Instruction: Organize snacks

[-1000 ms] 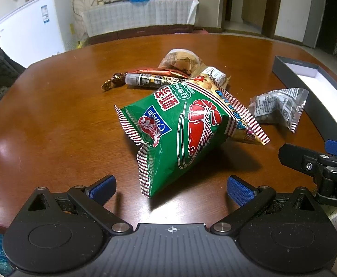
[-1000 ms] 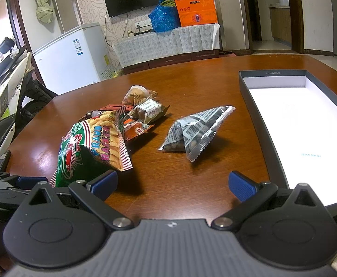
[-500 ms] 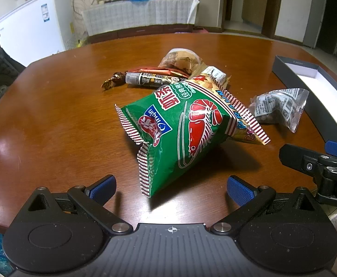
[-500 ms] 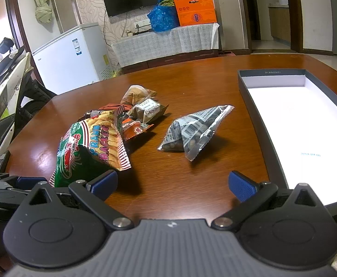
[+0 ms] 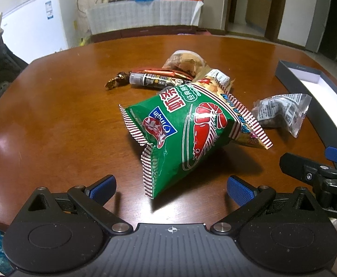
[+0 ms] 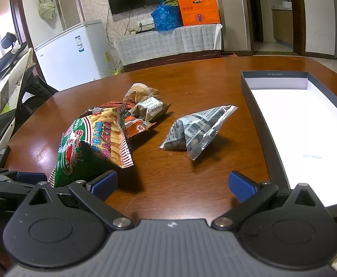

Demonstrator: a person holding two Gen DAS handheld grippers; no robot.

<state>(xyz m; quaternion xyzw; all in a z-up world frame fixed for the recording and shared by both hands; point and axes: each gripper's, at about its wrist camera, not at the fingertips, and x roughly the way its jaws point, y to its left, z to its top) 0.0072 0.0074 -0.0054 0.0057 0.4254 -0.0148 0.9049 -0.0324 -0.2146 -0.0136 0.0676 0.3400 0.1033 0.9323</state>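
Note:
A green prawn cracker bag (image 5: 182, 136) lies on the brown table, just ahead of my open, empty left gripper (image 5: 171, 185); it also shows at the left of the right wrist view (image 6: 92, 147). A clear bag of dark nuts with printed label (image 6: 196, 130) lies ahead of my open, empty right gripper (image 6: 172, 183), and shows in the left wrist view (image 5: 281, 115). Behind the green bag sit small snacks: a dark tube (image 5: 150, 79), a brown wrapped pastry (image 5: 184, 63) and an orange packet (image 6: 136, 127). An open dark box with white inside (image 6: 307, 124) stands at the right.
The round wooden table (image 5: 53, 115) ends near both grippers at its front edge. The right gripper's body shows at the right of the left wrist view (image 5: 318, 173). A white freezer (image 6: 73, 53) and a covered sideboard (image 6: 168, 41) stand beyond the table.
The right wrist view has shifted slightly, so the snacks sit a little closer and further left. The left gripper and all snacks stay put.

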